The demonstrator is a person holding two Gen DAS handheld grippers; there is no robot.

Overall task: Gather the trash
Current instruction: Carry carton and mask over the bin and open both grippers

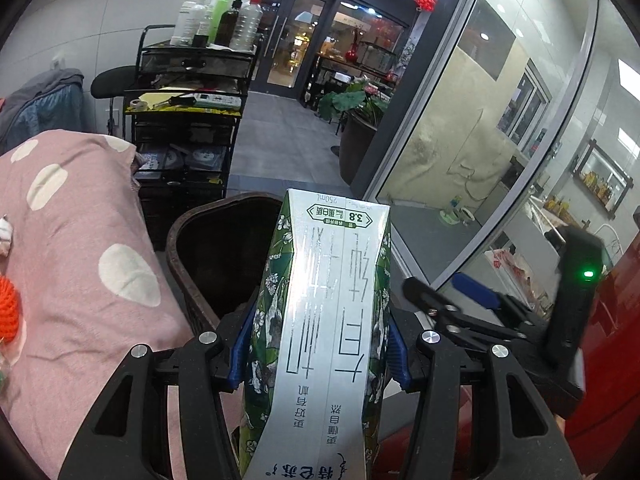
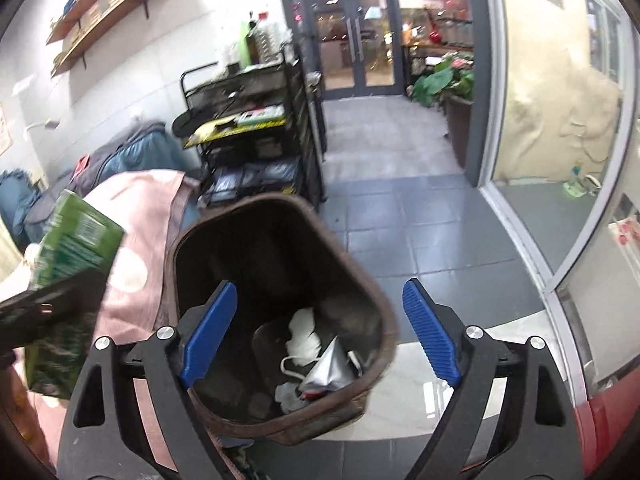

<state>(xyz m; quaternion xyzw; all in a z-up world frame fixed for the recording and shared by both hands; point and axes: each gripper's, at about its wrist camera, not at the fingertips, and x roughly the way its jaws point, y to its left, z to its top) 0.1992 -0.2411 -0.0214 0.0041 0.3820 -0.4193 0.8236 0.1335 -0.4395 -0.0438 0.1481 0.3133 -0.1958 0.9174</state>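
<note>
My left gripper is shut on a green and silver milk carton, held in the air just short of the brown trash bin. The same carton shows at the left of the right wrist view, beside the bin. My right gripper is open and empty, hovering above the brown bin. Inside the bin lie white crumpled paper and a silver wrapper. The right gripper also shows at the right of the left wrist view.
A pink blanket with white spots lies left of the bin. A black cart with bottles stands behind. A glass partition runs along the right. A potted plant stands by the glass doors.
</note>
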